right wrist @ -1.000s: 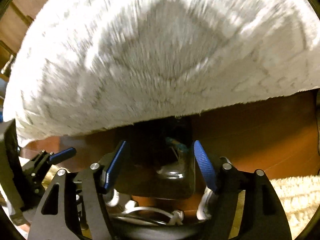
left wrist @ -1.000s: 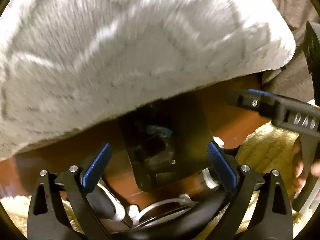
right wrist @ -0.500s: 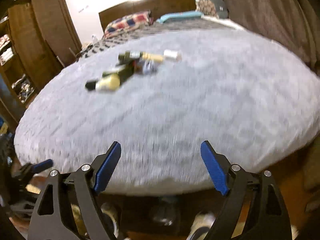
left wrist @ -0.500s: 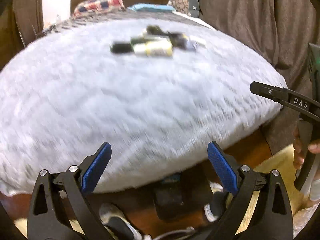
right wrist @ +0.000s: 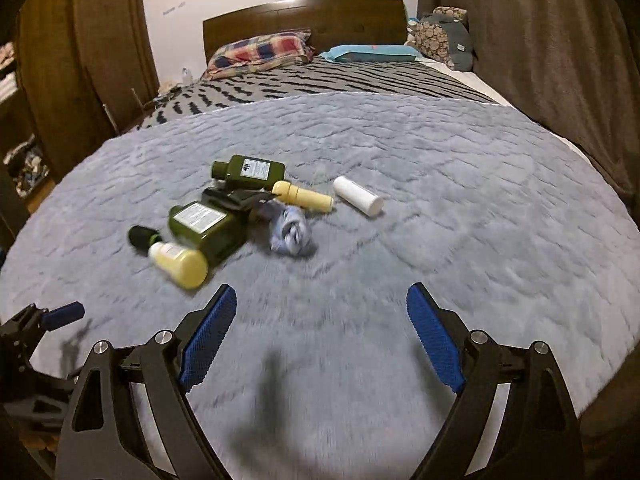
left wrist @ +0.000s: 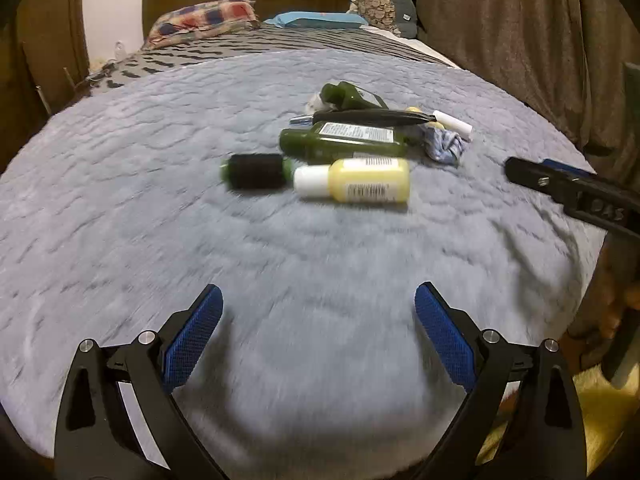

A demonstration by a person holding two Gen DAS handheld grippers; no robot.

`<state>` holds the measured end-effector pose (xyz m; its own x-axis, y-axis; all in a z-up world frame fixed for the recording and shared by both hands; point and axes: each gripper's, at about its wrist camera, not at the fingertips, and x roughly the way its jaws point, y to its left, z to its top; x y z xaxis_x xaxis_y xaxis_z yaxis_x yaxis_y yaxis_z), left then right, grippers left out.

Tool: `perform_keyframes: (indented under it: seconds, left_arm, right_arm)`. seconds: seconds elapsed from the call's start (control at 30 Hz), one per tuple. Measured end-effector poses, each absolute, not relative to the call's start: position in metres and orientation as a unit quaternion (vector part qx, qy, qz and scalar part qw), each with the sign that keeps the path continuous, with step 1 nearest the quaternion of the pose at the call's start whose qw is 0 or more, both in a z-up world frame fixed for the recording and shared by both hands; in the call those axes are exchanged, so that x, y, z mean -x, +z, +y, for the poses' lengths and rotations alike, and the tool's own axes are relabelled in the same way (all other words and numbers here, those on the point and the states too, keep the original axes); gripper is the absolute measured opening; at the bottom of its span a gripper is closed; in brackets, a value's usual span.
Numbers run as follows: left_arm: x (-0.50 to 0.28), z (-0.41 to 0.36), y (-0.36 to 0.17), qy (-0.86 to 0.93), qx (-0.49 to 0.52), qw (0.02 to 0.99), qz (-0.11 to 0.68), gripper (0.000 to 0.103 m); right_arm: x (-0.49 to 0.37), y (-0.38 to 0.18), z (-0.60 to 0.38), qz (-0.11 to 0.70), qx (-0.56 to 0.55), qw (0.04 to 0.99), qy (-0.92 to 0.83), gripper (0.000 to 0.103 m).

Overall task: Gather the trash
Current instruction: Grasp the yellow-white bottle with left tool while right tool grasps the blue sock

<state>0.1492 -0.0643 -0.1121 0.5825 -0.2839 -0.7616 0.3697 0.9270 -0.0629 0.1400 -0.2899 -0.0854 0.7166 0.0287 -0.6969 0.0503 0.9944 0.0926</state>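
Both my grippers hang open above a fluffy grey blanket, trash clustered ahead.

My left gripper holds nothing between its wide blue ribbed pads. In the right view, left to right, lie a black-capped tube, a smooth yellow bottle, a glossy dark green bottle, a crumpled blue wrapper and a white cylinder. My right gripper, its jaws having just been opening, is empty. Bare plush blanket lies between the pads and the pile, to the rounded bed edge.
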Motion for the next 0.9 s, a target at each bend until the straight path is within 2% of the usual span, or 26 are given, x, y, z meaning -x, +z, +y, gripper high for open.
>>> perform_keyframes:
  seconds: [0.27, 0.63, 0.8, 0.87, 0.9]
  left_arm:
    - [-0.192, -0.078, -0.121, -0.202, -0.021, 0.883, 0.422, 0.092]
    - [-0.233, -0.102, -0.124, -0.226, 0.002, 0.873, 0.432, 0.092]
    - [-0.228, -0.120, -0.126, -0.243, -0.020, 0.867, 0.434, 0.092]
    - [-0.229, -0.123, -0.127, -0.239, -0.021, 0.868, 0.435, 0.092]
    - [-0.230, -0.123, -0.128, -0.238, -0.019, 0.868, 0.436, 0.092]
  right_arm:
    - [-0.184, -0.111, -0.297, 0.382, -0.084, 0.920, 0.006, 0.078]
    - [-0.212, -0.116, -0.285, 0.389, -0.077, 0.917, 0.032, 0.058]
    - [-0.215, -0.117, -0.289, 0.396, -0.092, 0.913, 0.039, 0.056]
    - [-0.217, -0.118, -0.293, 0.399, -0.100, 0.911, 0.040, 0.050]
    - [-0.217, -0.118, -0.293, 0.400, -0.098, 0.910, 0.040, 0.042]
